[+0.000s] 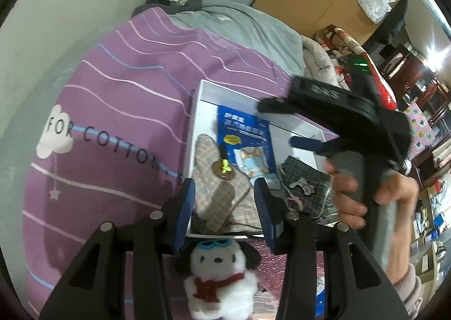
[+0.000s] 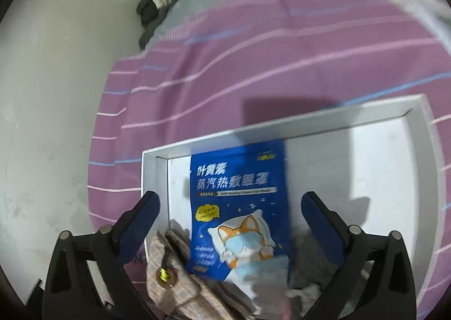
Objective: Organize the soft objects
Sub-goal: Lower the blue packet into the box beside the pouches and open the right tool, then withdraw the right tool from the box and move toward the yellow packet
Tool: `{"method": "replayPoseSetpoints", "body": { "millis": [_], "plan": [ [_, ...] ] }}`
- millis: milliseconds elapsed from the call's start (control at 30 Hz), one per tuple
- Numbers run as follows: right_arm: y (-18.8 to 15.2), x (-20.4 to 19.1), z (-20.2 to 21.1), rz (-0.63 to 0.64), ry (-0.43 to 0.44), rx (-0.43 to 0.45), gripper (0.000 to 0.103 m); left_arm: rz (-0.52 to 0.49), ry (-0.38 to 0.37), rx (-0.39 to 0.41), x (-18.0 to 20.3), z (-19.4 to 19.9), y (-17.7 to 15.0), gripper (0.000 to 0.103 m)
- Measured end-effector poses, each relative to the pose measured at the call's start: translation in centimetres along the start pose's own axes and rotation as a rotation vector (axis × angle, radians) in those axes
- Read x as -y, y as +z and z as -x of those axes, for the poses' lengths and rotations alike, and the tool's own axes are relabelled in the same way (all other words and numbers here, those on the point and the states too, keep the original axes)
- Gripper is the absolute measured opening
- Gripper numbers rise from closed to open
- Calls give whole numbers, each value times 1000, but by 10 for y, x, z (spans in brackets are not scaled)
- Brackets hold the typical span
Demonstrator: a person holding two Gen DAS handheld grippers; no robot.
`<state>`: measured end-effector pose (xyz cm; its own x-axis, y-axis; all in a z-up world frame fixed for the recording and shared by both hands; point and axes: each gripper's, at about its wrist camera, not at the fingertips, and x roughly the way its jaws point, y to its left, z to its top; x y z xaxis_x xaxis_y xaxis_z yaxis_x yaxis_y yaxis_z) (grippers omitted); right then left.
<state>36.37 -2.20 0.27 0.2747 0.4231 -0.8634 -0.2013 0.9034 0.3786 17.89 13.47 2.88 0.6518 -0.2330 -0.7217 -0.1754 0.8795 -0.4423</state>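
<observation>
The plush dog (image 1: 220, 277) lies on the bed just behind the left tongs (image 1: 225, 204), which stand wide and empty, so the left hand is nearer. Beyond, the white box (image 1: 205, 88) holds pouches; the right tongs (image 2: 229, 224), probably empty too, spread wide over its blue packet (image 2: 239, 207).
</observation>
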Motion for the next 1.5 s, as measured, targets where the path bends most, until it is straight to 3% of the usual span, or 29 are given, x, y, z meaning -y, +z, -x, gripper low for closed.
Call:
{"method": "replayPoseSetpoints", "body": {
  "millis": [67, 133, 267, 400, 567, 933, 1100, 1233, 1367, 1467, 1500],
  "plan": [
    [-5, -4, 12, 50, -28, 10, 77, 12, 19, -12, -4, 0, 0, 45],
    [-10, -10, 17, 75, -22, -12, 52, 30, 31, -16, -10, 1, 1, 45],
    [-19, -21, -2, 93, 23, -129, 40, 56, 29, -3, -15, 5, 1, 45],
    [-29, -22, -31, 111, -85, -179, 37, 46, 24, -6, -14, 6, 1, 45],
    [-39, -31, -29, 185, -130, -174, 36, 13, 36, -63, -9, -2, -1, 45],
    [-56, -4, -10, 18, -57, -145, 35, -24, 31, -143, -3, -7, -5, 45],
    [-80, 5, 18, 31, -98, -20, 36, -51, 30, -180, 2, -8, -9, 45],
    [-102, 13, 52, -35, 68, 20, 36, -72, 29, -196, 6, -2, -12, 45],
    [-117, 7, 94, 2, 62, 108, 38, -80, 48, -218, 13, 6, -14, 45],
    [-120, 0, 123, 15, 96, 211, 47, -104, 45, -241, 19, 11, -17, 45],
    [-125, -9, 127, 23, 104, 248, 55, -117, 38, -240, 23, 15, -18, 45]
  ]
}}
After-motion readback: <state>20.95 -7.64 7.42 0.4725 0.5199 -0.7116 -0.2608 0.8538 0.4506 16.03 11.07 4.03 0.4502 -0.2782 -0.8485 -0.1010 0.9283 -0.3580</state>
